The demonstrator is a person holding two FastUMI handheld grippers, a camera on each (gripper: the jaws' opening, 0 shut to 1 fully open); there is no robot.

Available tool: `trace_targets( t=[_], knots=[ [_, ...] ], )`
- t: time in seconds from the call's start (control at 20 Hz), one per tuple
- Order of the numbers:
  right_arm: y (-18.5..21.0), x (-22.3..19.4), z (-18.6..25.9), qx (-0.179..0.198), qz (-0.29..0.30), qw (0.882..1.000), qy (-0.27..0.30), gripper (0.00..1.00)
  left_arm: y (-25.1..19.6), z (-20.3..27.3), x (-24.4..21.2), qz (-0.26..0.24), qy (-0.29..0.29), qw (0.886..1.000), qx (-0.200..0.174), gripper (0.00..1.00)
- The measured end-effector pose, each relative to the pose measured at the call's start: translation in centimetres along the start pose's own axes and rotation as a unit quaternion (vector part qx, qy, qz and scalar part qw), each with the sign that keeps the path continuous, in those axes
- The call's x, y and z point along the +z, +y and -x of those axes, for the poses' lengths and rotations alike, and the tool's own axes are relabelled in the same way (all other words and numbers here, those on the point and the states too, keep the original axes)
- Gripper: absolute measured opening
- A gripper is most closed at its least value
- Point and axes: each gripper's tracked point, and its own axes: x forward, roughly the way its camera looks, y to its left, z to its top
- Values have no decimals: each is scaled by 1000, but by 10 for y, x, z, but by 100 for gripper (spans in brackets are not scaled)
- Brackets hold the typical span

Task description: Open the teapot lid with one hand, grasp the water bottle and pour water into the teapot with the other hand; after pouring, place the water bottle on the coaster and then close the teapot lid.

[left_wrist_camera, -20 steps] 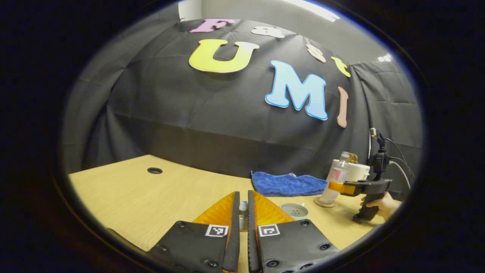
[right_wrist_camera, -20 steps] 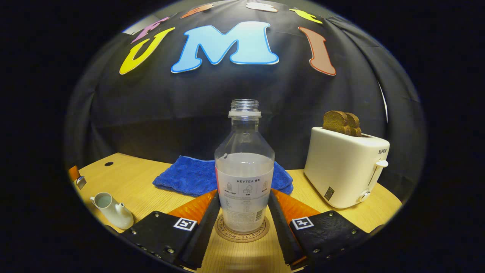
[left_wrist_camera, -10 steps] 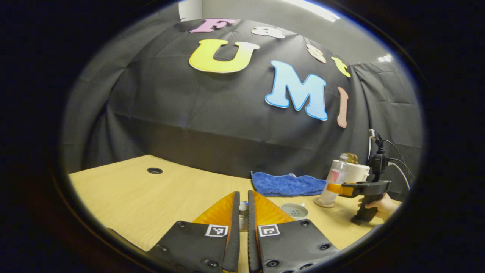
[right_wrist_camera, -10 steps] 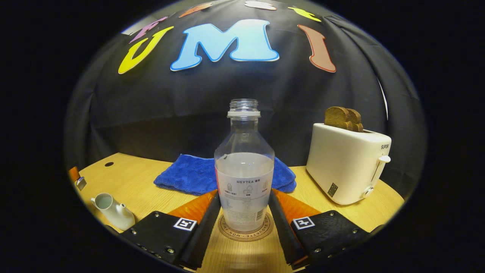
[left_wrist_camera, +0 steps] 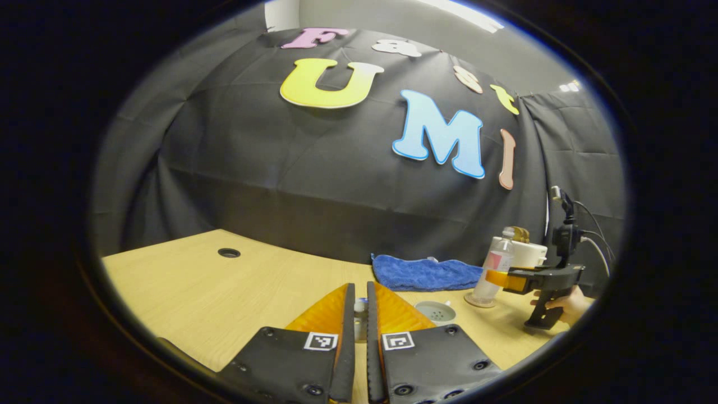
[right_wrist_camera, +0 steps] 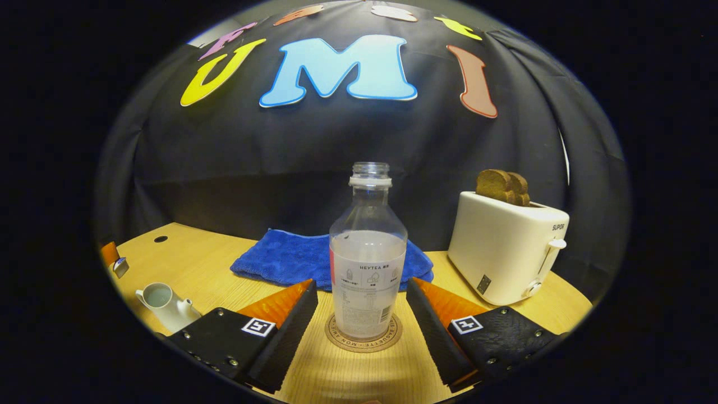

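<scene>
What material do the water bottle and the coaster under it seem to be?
Water bottle: probably clear plastic, glossy; the cloth shows through its upper half. Coaster: looks like cork or wood, matte tan with a printed ring; which one is unclear.

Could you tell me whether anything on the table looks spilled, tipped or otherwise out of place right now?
Nothing looks spilled or tipped. The bottle stands upright on the coaster, uncapped, with the right claw open to either side of it. The teapot sits upright with no lid on, as the task would have it at this stage. The towel and toaster look ordinary.
</scene>
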Motion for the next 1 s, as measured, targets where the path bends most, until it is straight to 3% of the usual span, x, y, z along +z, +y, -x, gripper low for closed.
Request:
trace_targets(
  t=[0.25,0.7,1.0],
  knots=[
    [-3,20,40,-18,1,999,-35,98,-5,0,-1,-18,-2,1000,-4,16],
    [19,13,126,18,6,998,-61,98,-29,0,-5,-18,3,999,-28,16],
    [30,-7,163,30,16,998,-61,98,-68,-6,7,-63,-7,997,-46,16]
  ],
)
